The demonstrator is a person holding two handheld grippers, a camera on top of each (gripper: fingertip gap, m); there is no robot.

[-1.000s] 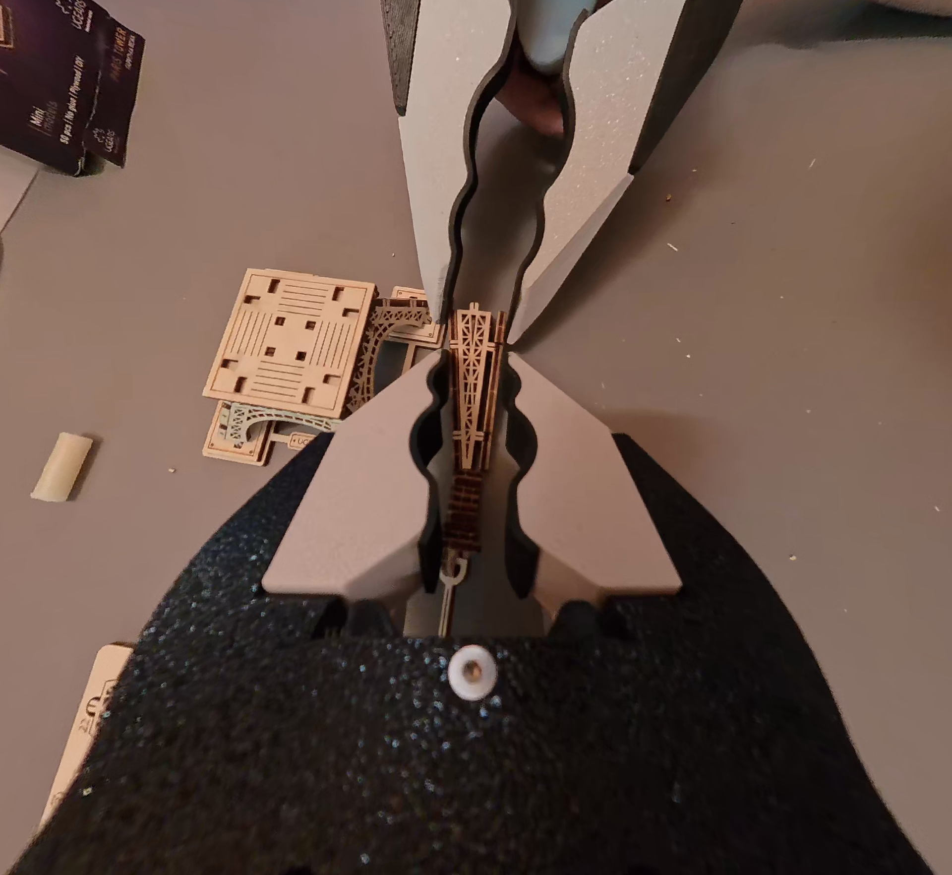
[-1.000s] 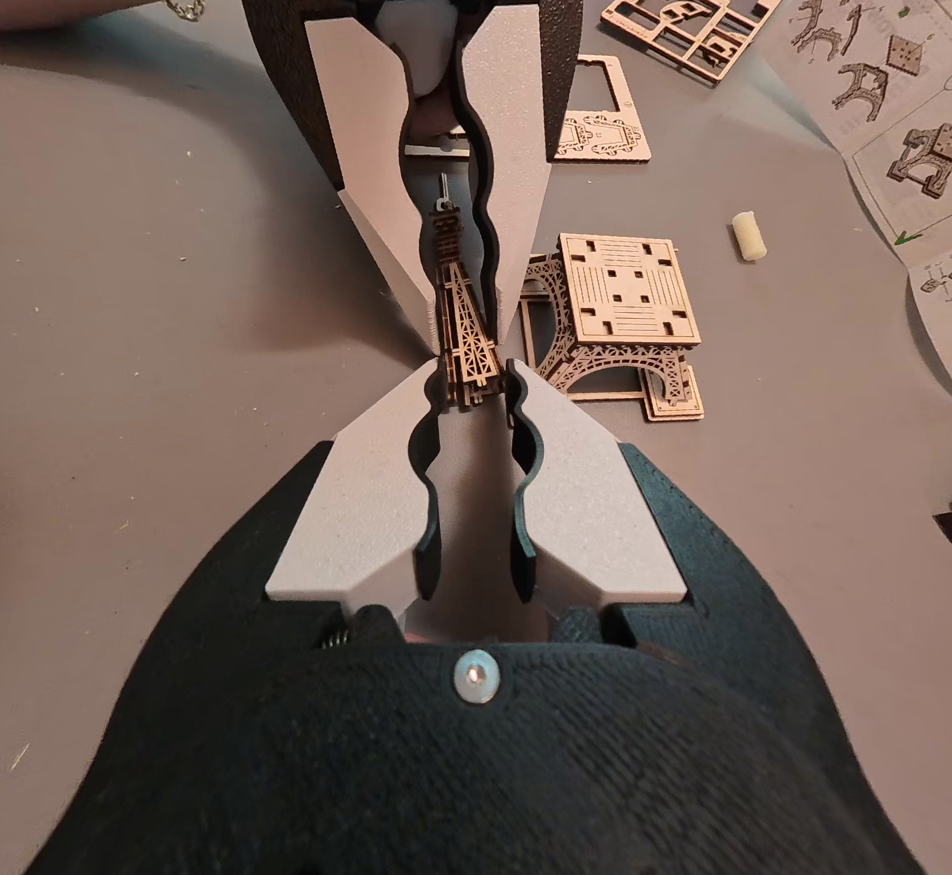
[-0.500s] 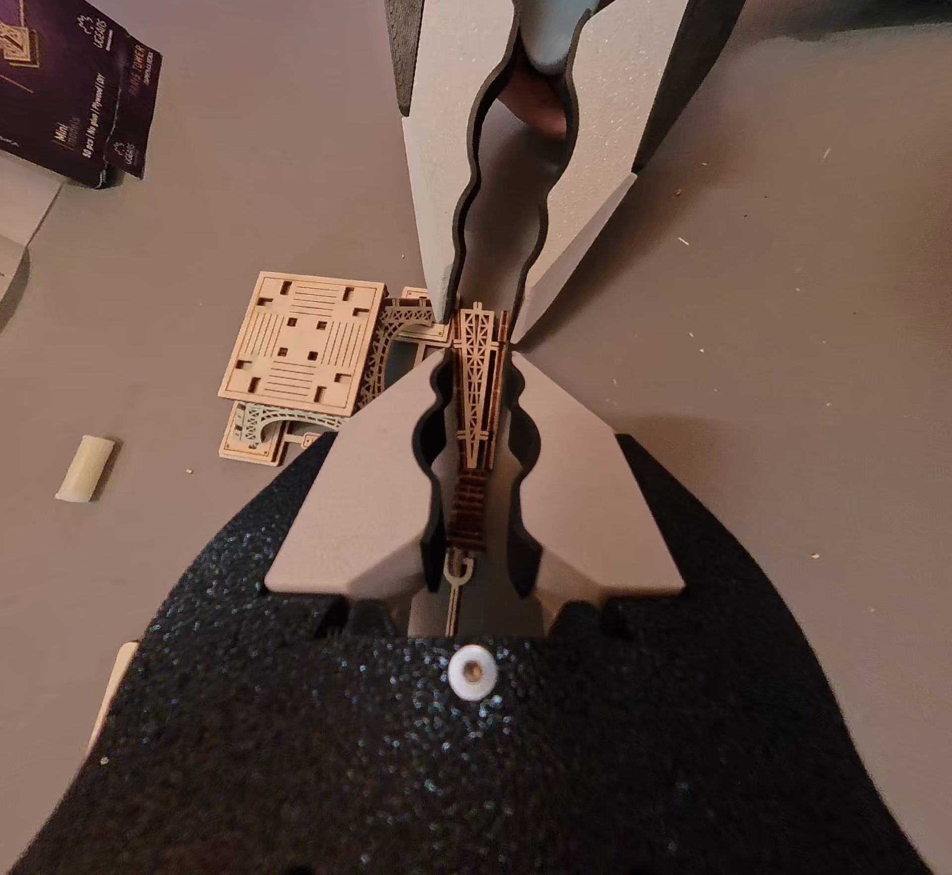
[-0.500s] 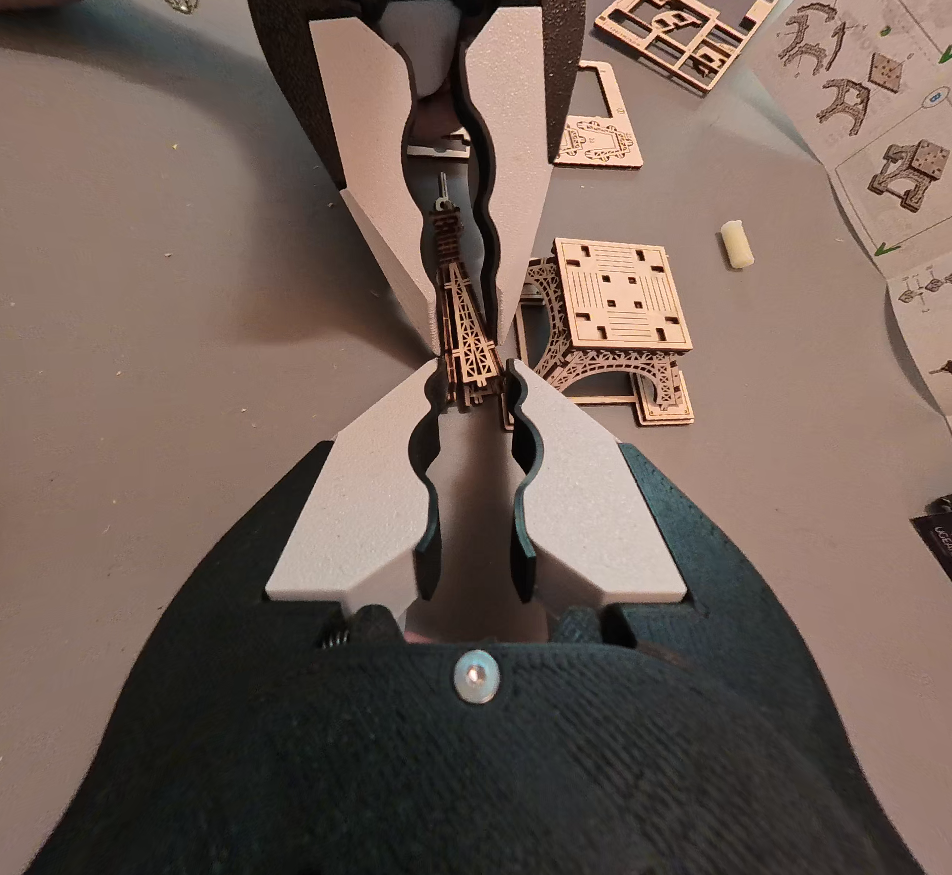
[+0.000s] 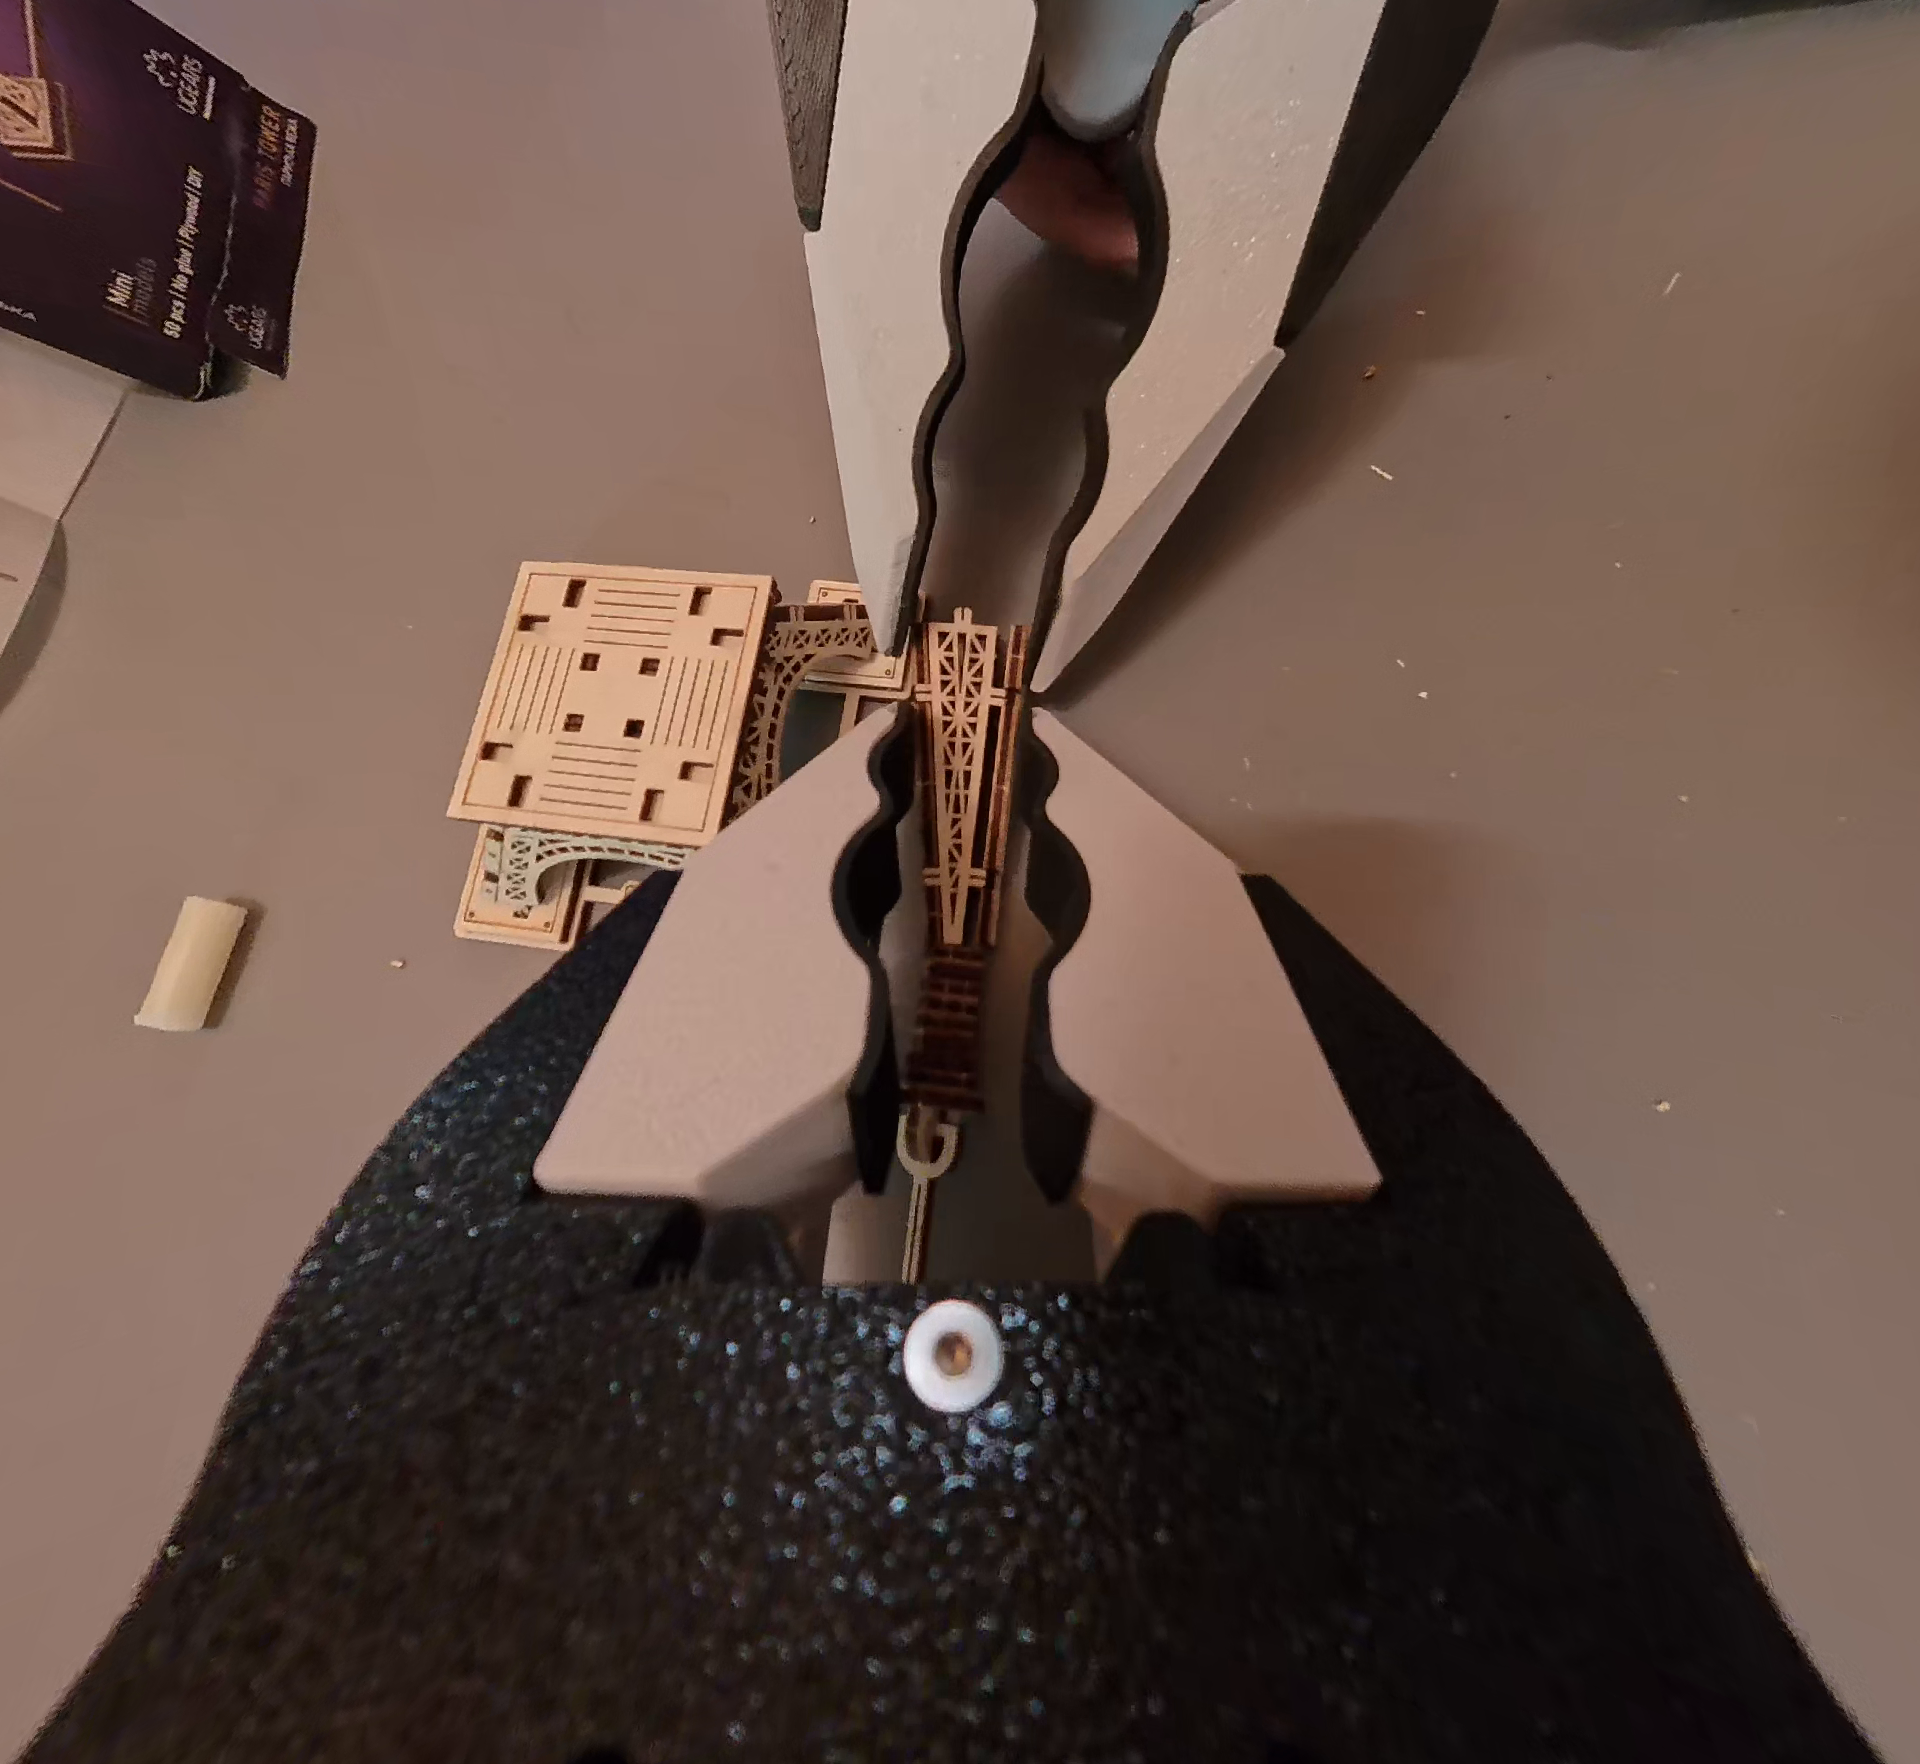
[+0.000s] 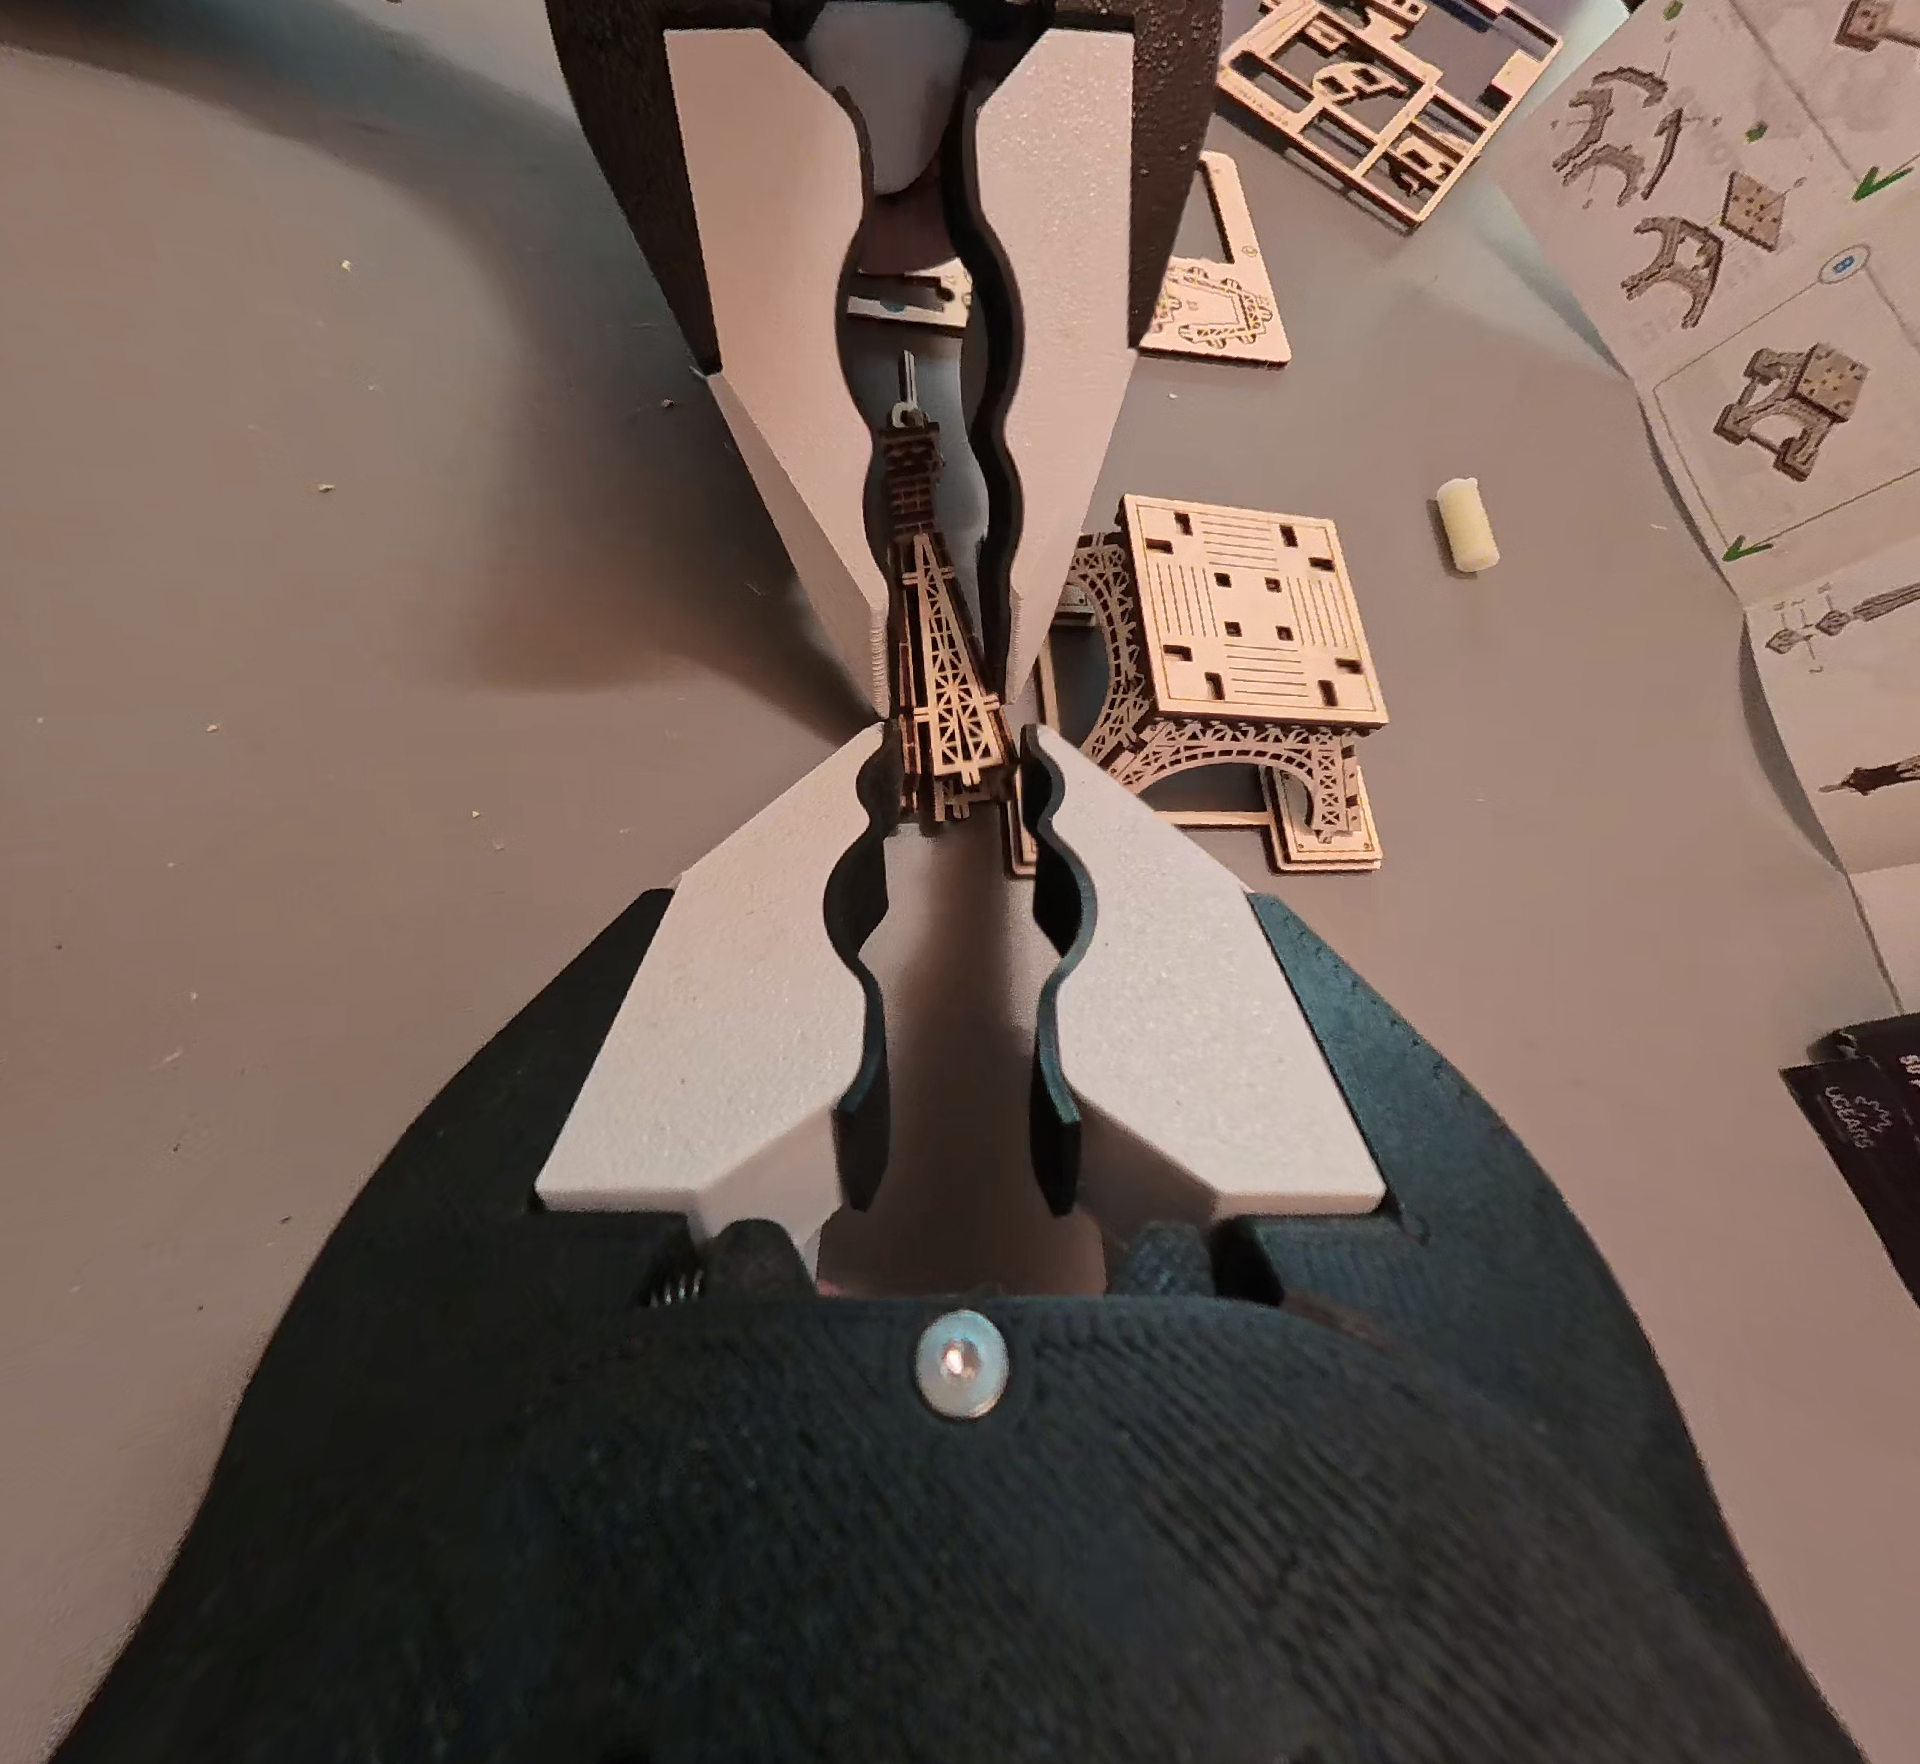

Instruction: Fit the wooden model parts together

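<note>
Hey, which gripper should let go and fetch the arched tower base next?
Probably right. The right gripper only nips the wide end of the spire, while the left gripper holds most of its length; the tower base lies beside both.

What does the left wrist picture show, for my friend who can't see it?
Two grippers meet tip to tip, the left gripper and right gripper both pinching a small wooden tower spire. Flat wooden parts lie on the grey table behind.
</note>
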